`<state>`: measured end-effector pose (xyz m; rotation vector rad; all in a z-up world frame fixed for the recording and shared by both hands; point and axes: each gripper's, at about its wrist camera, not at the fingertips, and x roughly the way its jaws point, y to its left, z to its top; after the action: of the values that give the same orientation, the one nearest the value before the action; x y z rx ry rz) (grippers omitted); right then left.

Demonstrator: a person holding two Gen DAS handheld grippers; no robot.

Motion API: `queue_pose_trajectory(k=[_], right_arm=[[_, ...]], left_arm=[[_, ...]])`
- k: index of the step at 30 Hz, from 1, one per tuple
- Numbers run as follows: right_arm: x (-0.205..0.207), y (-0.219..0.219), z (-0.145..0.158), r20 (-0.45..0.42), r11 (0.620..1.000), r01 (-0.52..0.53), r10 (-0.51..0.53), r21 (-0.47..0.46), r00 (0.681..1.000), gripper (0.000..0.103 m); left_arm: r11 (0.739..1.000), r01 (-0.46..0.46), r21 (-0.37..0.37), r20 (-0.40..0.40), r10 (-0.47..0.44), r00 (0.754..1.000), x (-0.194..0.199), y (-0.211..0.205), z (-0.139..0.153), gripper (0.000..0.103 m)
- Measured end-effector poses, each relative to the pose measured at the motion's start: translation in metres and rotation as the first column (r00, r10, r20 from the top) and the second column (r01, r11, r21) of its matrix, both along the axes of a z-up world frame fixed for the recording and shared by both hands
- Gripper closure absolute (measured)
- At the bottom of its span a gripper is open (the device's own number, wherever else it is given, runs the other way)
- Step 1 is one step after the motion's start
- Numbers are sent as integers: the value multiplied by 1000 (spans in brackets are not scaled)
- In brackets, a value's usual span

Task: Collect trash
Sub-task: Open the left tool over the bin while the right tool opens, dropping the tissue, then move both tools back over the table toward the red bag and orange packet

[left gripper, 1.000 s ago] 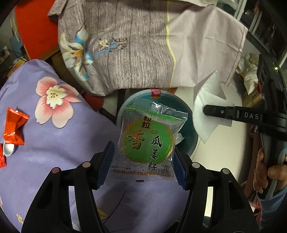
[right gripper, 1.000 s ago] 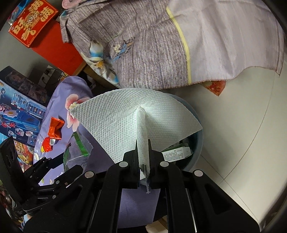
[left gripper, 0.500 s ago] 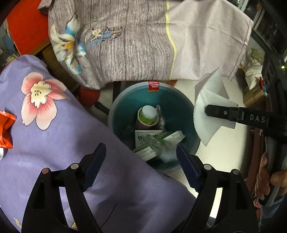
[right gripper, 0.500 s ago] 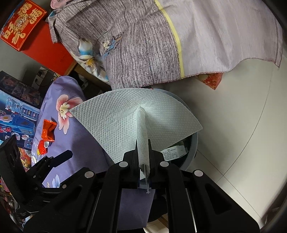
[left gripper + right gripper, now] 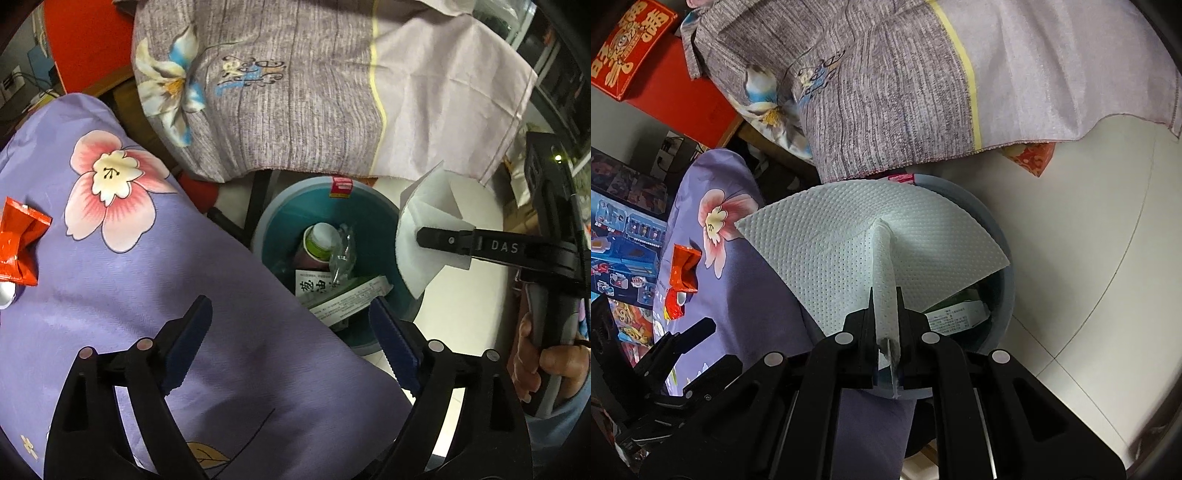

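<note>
A teal bin (image 5: 295, 195) stands on the floor beside the purple floral cloth (image 5: 110, 295); its rim (image 5: 1004, 288) also shows in the right wrist view. Inside lie a green-capped bottle (image 5: 321, 240) and printed packets (image 5: 343, 299). My left gripper (image 5: 290, 310) hangs over the cloth's edge and the bin, its jaws opening wide with nothing between them. My right gripper (image 5: 885, 295) is over the bin, pinching a white paper towel (image 5: 849, 236) while its jaws begin opening. That towel (image 5: 424, 218) also shows from the left wrist. A red wrapper (image 5: 18, 243) lies on the purple cloth.
A grey floral cloth (image 5: 295, 92) hangs over the far side of the bin. A red box (image 5: 631, 48) and toy boxes (image 5: 620, 236) sit at the left. Pale tiled floor (image 5: 1089, 240) spreads to the right. A hand (image 5: 546, 365) holds the right gripper's handle.
The left gripper let go of the green snack packet, which dropped into the bin, and its jaws spread wide. The right gripper with the towel sank slightly toward the bin.
</note>
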<state>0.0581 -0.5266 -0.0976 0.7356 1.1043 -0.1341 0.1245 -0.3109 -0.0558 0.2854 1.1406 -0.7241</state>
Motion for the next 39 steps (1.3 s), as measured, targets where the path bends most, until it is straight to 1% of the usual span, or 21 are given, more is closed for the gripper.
queue_pose_trajectory(k=[2, 3, 4, 6, 10, 13, 17, 19, 26, 28, 33, 39], right_arm=[[5, 5, -1, 1, 1000, -16, 16, 12, 1000, 69], [6, 8, -1, 3, 1000, -21, 21, 9, 1000, 48], [8, 12, 1, 7, 1000, -31, 31, -4, 999, 45], [11, 16, 1, 6, 999, -47, 47, -11, 999, 45], [14, 17, 0, -5, 999, -43, 43, -6, 999, 44], [13, 16, -2, -13, 1000, -29, 29, -2, 999, 39], [11, 13, -4, -26, 1000, -11, 11, 6, 1000, 37], [10, 12, -4, -32, 1000, -2, 3, 8, 999, 32], [6, 17, 2, -55, 1000, 16, -15, 13, 998, 28], [5, 21, 5, -57, 1000, 15, -15, 12, 998, 27], [5, 38, 17, -55, 1000, 0, 0, -1, 999, 26], [11, 68, 33, -44, 999, -41, 40, -20, 998, 26]], left_arm=[[1000, -6, -3, -8, 6, 1000, 1, 3, 0, 15], [1000, -8, -4, -11, 7, 1000, 1, 3, -1, 15], [1000, -7, -4, -11, 7, 1000, 1, 4, -1, 15], [1000, -8, -5, -10, 8, 1000, 1, 6, -1, 15], [1000, -16, -7, -16, 15, 1000, 3, 10, -3, 15], [1000, -24, -10, -22, 24, 999, 4, 13, -4, 15], [999, -29, -19, -33, 29, 999, 6, 17, -4, 14], [999, -29, -23, -32, 28, 999, 6, 18, -4, 14], [999, -33, -38, -36, 32, 999, 1, 27, -1, 14], [998, -38, -42, -35, 36, 999, 0, 32, 1, 13], [997, -56, -59, -25, 55, 998, -4, 49, 9, 12], [990, -111, -90, -12, 110, 994, -5, 84, 21, 10]])
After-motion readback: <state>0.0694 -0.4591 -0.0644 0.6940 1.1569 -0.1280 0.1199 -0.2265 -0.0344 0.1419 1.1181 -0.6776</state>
